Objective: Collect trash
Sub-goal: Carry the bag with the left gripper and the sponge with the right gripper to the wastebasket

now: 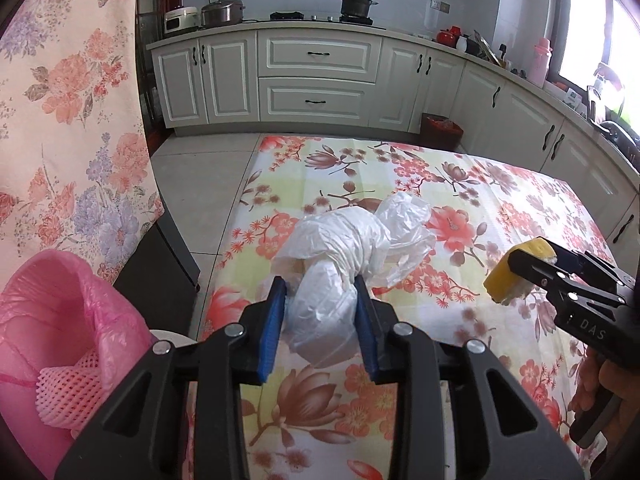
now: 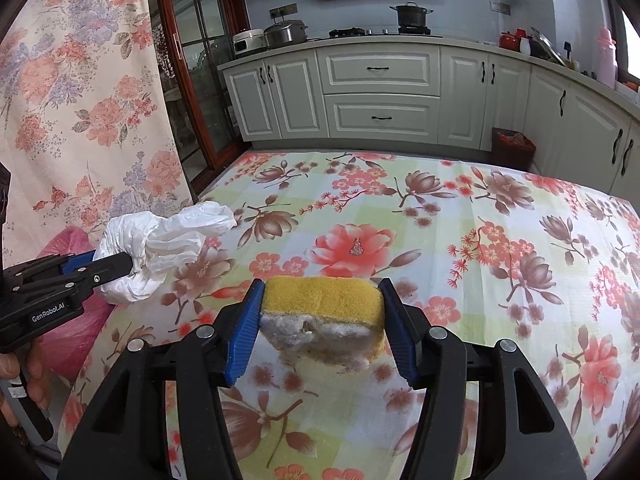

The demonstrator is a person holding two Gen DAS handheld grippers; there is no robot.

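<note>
At about eight o'clock in the left wrist view, a pink-lined bin (image 1: 52,320) is seen beside the table, with a piece of pink foam netting (image 1: 68,392) already lying in its mouth. Just right of it, at six o'clock, the left gripper (image 1: 320,312) is closed on a crumpled white plastic bag (image 1: 340,256); the blue pads (image 1: 276,320) are pressed into the bag's lower bulge, and the loose remainder is trailed forward toward twelve o'clock, over the floral tablecloth (image 1: 400,400). From the right wrist view the bag appears to be lifted clear of the cloth, though contact at its far tip cannot be ruled out.

Further right, at three o'clock in the left view, the right gripper (image 1: 505,276) is seen carrying a worn yellow sponge (image 1: 516,264). In its own view the sponge (image 2: 324,312) is pinched by its two ends between fingers held moderately apart, and is held above the table.

Both pieces of trash are judged to be picked up, so the carrying step is in hand. The next move is judged to call for a swing of the left gripper toward eight o'clock until the bag hangs over the bin mouth, then a release; the sponge would need to be brought across the table afterwards
</note>
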